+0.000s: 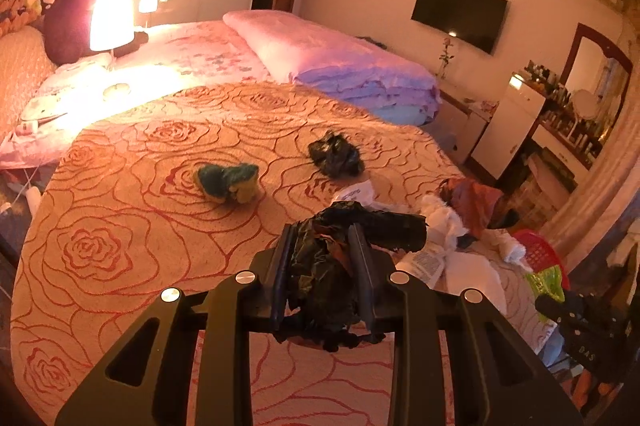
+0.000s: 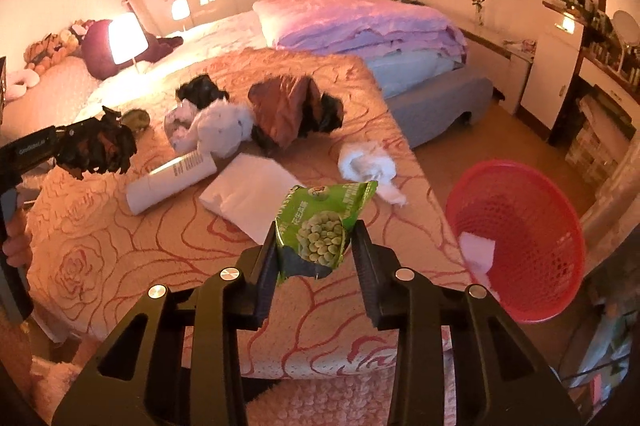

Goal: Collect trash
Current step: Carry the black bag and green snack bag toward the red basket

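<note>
My left gripper (image 1: 324, 262) is clamped on a crumpled black plastic bag (image 1: 328, 278), which bulges out ahead of and behind the pads, held above the rose-patterned bedspread (image 1: 120, 226). My right gripper (image 2: 316, 250) pinches a green snack packet (image 2: 320, 230) printed with peas, its top corner sticking up toward one o'clock; no earlier view is at hand, so I say only that the pads press the packet's sides. The red mesh basket (image 2: 520, 242) sits at three o'clock of that packet, off the bed's edge, with a white scrap (image 2: 476, 252) inside it. More litter lies on the spread: a white tube (image 2: 172, 181) at ten o'clock, a flat white paper (image 2: 248, 197) at eleven just beside the tube, a wad of white tissue (image 2: 372, 161) at one, a brown wrapper (image 2: 288, 105) and another black bag (image 2: 200, 89) farther at twelve. In the left wrist view a green and yellow lump (image 1: 228, 181) rests at eleven o'clock, apart from the rest.
</note>
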`<move>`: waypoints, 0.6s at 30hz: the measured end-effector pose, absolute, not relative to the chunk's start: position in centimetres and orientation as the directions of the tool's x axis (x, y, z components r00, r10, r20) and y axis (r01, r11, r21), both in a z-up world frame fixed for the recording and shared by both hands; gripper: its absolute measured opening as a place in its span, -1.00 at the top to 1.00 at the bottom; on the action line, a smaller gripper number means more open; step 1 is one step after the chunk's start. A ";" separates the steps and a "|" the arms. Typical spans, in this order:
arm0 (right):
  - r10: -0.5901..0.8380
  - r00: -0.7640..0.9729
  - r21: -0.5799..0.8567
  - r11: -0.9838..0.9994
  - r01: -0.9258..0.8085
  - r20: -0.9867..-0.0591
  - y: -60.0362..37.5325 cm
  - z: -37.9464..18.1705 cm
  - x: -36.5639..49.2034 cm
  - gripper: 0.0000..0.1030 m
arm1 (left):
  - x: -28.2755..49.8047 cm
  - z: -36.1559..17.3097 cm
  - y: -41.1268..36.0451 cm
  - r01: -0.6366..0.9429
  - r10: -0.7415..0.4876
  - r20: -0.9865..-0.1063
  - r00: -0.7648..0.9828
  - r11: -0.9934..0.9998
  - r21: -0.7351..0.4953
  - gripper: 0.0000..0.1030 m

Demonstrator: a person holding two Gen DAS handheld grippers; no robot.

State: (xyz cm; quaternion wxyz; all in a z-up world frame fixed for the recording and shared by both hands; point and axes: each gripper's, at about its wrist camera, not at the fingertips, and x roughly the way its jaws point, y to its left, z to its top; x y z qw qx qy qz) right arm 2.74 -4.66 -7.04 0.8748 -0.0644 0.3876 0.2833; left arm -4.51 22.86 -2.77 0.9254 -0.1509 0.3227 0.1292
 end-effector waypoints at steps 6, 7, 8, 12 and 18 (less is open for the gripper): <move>0.453 0.563 0.104 0.833 -0.543 -0.691 -4.9 -5.8 3.0 0.33 | -4.5 -1.8 21.8 -0.309 0.129 -0.616 0.777 0.931 -0.195 0.49; 0.453 0.568 0.104 0.834 -0.541 -0.687 -4.9 -5.5 3.1 0.33 | -4.4 -1.6 21.6 -0.303 0.126 -0.613 0.780 0.933 -0.193 0.49; 0.454 0.571 0.104 0.835 -0.540 -0.685 -4.9 -5.3 3.2 0.33 | -4.3 -1.5 21.4 -0.298 0.124 -0.610 0.783 0.935 -0.193 0.49; 0.455 0.584 0.104 0.839 -0.533 -0.672 -5.2 -4.6 3.6 0.33 | -4.0 -0.8 20.5 -0.275 0.112 -0.595 0.796 0.942 -0.191 0.49; 0.453 0.603 0.111 0.848 -0.518 -0.657 -5.8 -3.8 4.1 0.33 | -3.6 0.3 19.2 -0.241 0.092 -0.574 0.813 0.952 -0.190 0.49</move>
